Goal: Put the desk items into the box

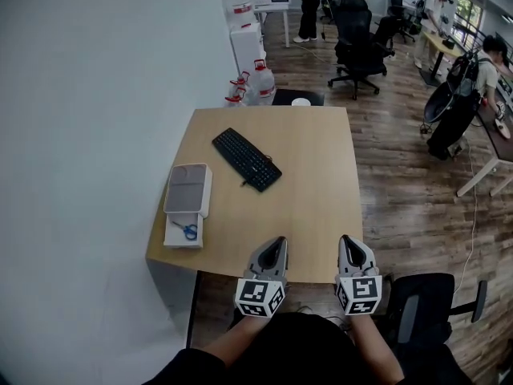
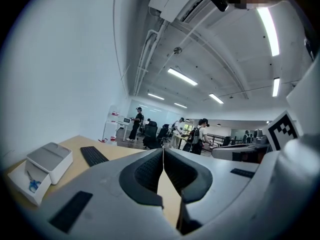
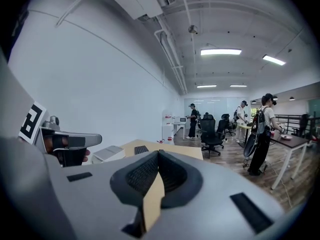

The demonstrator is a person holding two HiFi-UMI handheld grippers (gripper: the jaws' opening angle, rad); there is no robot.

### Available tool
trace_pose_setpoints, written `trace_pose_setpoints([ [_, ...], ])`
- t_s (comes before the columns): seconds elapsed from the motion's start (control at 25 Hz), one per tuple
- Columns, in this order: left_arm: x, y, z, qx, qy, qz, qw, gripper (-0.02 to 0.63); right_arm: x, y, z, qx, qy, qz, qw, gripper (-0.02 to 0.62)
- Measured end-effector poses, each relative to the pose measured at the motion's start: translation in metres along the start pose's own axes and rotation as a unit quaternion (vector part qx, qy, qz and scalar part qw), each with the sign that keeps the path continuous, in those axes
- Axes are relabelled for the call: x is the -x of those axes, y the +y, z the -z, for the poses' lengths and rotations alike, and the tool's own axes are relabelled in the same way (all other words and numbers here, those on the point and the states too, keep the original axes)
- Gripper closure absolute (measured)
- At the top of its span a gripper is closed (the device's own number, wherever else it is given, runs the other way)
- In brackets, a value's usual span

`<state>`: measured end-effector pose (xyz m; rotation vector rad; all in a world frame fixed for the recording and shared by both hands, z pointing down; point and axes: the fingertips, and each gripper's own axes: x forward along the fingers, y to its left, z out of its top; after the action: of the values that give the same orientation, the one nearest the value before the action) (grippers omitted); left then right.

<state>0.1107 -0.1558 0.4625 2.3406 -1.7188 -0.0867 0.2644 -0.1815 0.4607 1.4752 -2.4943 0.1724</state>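
Note:
A black keyboard [image 1: 247, 159] lies slanted near the middle of the wooden desk [image 1: 313, 183]; the left gripper view also shows the keyboard [image 2: 93, 155]. At the desk's left edge stands a white box [image 1: 183, 233] holding blue scissors [image 1: 187, 231], with its grey-topped lid [image 1: 189, 188] resting partly over it. The box [image 2: 22, 181] and lid [image 2: 50, 157] sit low on the left in the left gripper view. My left gripper [image 1: 277, 241] [image 2: 163, 150] and right gripper [image 1: 346, 239] [image 3: 158, 152] hover side by side over the desk's near edge. Both are shut with nothing between the jaws.
A white wall runs along the desk's left side. Water bottles [image 1: 255, 83] and a stool [image 1: 298, 97] stand behind the desk. Beside me on the right is a black office chair [image 1: 425, 303]. More chairs [image 1: 358, 46], desks and several people fill the room beyond.

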Motion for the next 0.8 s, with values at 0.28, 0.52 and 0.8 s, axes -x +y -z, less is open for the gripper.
trace_pose_setpoints([
  [0.28,-0.004,-0.012,0.006,-0.003,0.001,0.005,1.0,0.591,0.014,-0.009,0.003,0.005,-0.001,0.009,1.0,0.535],
  [0.52,-0.008,-0.023,0.016,0.0,0.01,0.018,0.9998,0.591,0.02,-0.013,0.008,0.004,0.003,0.014,1.0,0.535],
  [0.8,-0.007,-0.032,0.026,-0.001,0.011,0.027,0.9996,0.591,0.024,-0.016,0.019,0.007,0.004,0.018,1.0,0.535],
])
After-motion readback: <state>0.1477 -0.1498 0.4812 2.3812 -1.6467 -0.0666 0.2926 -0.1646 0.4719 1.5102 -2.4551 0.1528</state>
